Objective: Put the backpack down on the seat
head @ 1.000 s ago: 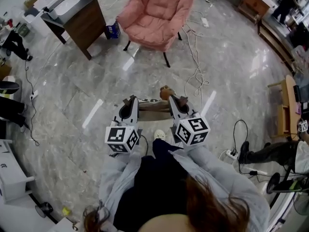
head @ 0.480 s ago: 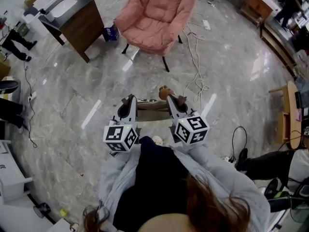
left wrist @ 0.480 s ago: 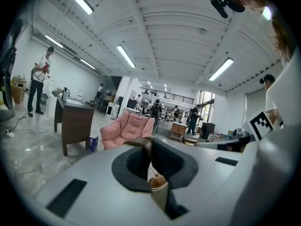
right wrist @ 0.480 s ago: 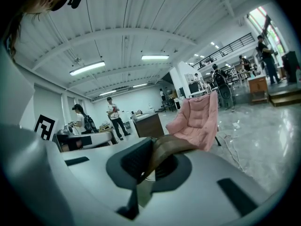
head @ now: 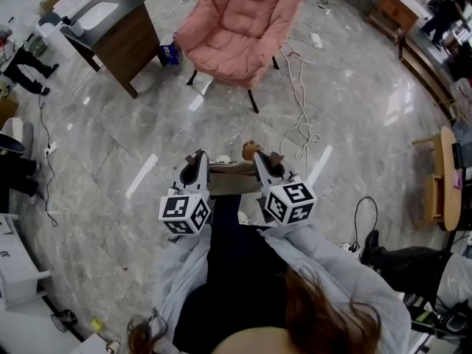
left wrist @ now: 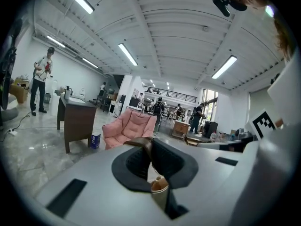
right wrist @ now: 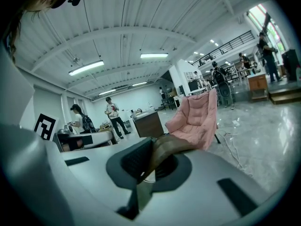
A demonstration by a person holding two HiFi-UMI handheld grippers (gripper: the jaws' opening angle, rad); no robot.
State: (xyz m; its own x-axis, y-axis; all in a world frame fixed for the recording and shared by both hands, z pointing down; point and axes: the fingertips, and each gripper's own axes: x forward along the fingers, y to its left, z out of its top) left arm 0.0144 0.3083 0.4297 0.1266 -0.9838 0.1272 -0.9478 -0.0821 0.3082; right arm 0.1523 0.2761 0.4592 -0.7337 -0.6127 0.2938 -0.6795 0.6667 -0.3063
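Observation:
A tan and brown backpack (head: 231, 176) hangs between my two grippers, above the marble floor. My left gripper (head: 196, 161) is shut on its brown strap (left wrist: 141, 143) on the left side. My right gripper (head: 263, 161) is shut on the brown strap (right wrist: 175, 144) on the right side. A small brown round charm (head: 251, 150) sits at the bag's top right. The pink padded chair (head: 240, 28) with its seat stands ahead, well apart from the bag. The chair (left wrist: 130, 129) shows past the left jaws, and the chair (right wrist: 195, 117) shows past the right jaws. Most of the bag is hidden by the grippers.
A dark wooden desk (head: 122, 26) stands left of the chair, with a blue box (head: 172, 49) between them. White cables (head: 299, 100) trail over the floor right of the chair. Wooden furniture (head: 443, 169) lines the right side. People stand at the left edge (head: 22, 68).
The chair and the floor have slid a little nearer in the head view as the person walks forward. Both grippers stay shut on the backpack's straps.

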